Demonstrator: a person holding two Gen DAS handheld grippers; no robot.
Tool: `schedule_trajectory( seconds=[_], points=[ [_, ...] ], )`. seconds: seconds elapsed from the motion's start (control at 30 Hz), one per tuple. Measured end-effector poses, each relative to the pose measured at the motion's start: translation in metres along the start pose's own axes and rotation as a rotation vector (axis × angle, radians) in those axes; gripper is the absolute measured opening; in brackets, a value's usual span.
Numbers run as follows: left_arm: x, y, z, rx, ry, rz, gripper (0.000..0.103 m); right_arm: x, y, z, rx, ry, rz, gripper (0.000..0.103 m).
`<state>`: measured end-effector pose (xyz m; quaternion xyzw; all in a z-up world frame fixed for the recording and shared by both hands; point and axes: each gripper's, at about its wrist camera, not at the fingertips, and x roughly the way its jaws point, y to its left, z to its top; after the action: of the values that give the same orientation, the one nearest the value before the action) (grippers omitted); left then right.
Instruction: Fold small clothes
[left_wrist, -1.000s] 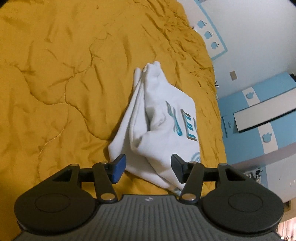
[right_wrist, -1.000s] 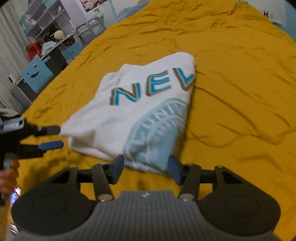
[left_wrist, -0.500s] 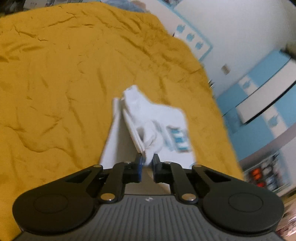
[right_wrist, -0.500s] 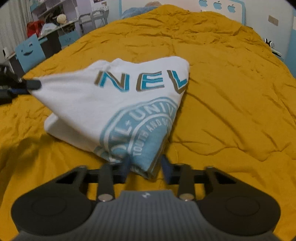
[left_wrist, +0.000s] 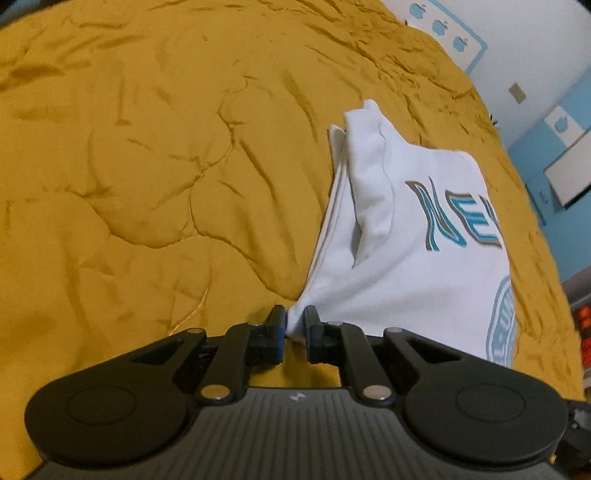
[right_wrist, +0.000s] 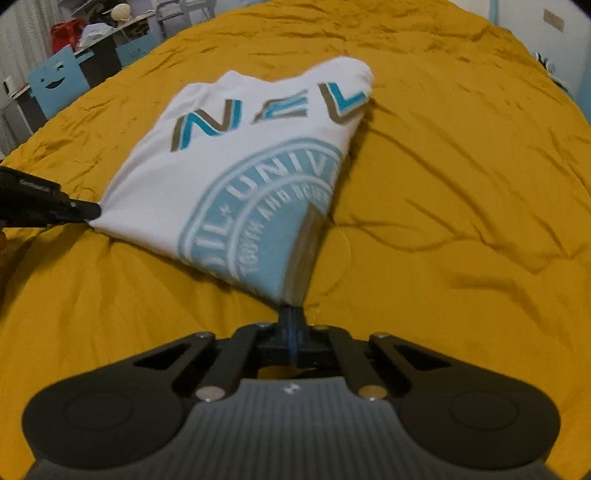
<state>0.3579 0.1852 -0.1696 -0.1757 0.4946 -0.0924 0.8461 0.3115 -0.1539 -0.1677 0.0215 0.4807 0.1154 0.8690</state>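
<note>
- Already the white T-shirt (right_wrist: 236, 173) lies part-folded on the mustard-yellow quilt (left_wrist: 147, 166), its sides turned in so the blue lettering and round emblem face up.
- The left gripper (left_wrist: 294, 325) has its jaws nearly together, pinching the near left corner of the shirt; the cloth bunches between the blue pads.
- The right gripper (right_wrist: 291, 325) has its jaws fully together on the near right corner, where the fabric draws into a taut point.
- Both near corners appear held, so the next fold, likely bringing this edge over toward the far end, seems about to start; it is not yet done.
- What remains, judging by the shape, is at least that last fold and a smoothing.
- Nothing on the quilt blocks the way; its wrinkles may drag the cloth.
- Beyond the bed stand a blue chair with a smiling face (right_wrist: 55, 88) and a cluttered desk (right_wrist: 107, 40).
</note>
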Motion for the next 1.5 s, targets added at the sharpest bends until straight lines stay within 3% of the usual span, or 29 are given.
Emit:
schedule_trajectory(
  seconds=[0.1, 0.17, 0.23, 0.3, 0.33, 0.4, 0.43, 0.47, 0.6, 0.67, 0.73, 1.07, 1.23, 1.5],
  points=[
    [-0.015, -0.007, 0.0, 0.041, 0.001, 0.062, 0.022, -0.01, -0.009, -0.001, 0.031, 0.003, 0.032, 0.0],
    [-0.03, -0.007, -0.001, 0.08, -0.011, 0.134, 0.022, -0.02, -0.014, 0.002, 0.045, -0.001, 0.042, 0.0],
    [-0.043, -0.011, 0.004, 0.101, -0.037, 0.124, 0.024, -0.029, -0.019, 0.004, 0.062, -0.02, 0.045, 0.0],
    [-0.055, -0.016, 0.013, 0.108, -0.082, 0.069, 0.041, -0.037, -0.025, 0.01, 0.087, -0.047, 0.058, 0.001],
    [-0.061, -0.02, 0.019, 0.116, -0.113, 0.035, 0.047, -0.04, -0.029, 0.014, 0.106, -0.056, 0.068, 0.005],
    [-0.069, -0.028, 0.031, 0.135, -0.18, -0.038, 0.07, -0.043, -0.036, 0.023, 0.151, -0.078, 0.094, 0.027],
    [-0.069, -0.033, 0.038, 0.14, -0.199, -0.066, 0.074, -0.043, -0.039, 0.028, 0.171, -0.088, 0.109, 0.04],
    [-0.068, -0.036, 0.046, 0.144, -0.21, -0.094, 0.079, -0.042, -0.043, 0.036, 0.194, -0.094, 0.13, 0.045],
    [-0.044, -0.041, 0.076, 0.122, -0.204, -0.148, 0.083, -0.036, -0.054, 0.063, 0.267, -0.127, 0.196, 0.06],
    [-0.025, -0.037, 0.09, 0.093, -0.197, -0.149, 0.084, -0.03, -0.06, 0.078, 0.297, -0.151, 0.215, 0.074],
    [-0.011, -0.03, 0.098, 0.075, -0.19, -0.162, 0.084, -0.022, -0.065, 0.093, 0.317, -0.16, 0.23, 0.078],
    [0.07, -0.004, 0.124, 0.025, -0.066, -0.169, 0.086, 0.044, -0.103, 0.143, 0.435, -0.155, 0.28, 0.079],
    [0.093, -0.004, 0.131, 0.037, -0.062, -0.173, 0.087, 0.081, -0.124, 0.153, 0.553, -0.128, 0.346, 0.079],
    [0.112, -0.004, 0.143, 0.079, -0.06, -0.188, 0.088, 0.123, -0.138, 0.166, 0.627, -0.122, 0.411, 0.079]
  ],
)
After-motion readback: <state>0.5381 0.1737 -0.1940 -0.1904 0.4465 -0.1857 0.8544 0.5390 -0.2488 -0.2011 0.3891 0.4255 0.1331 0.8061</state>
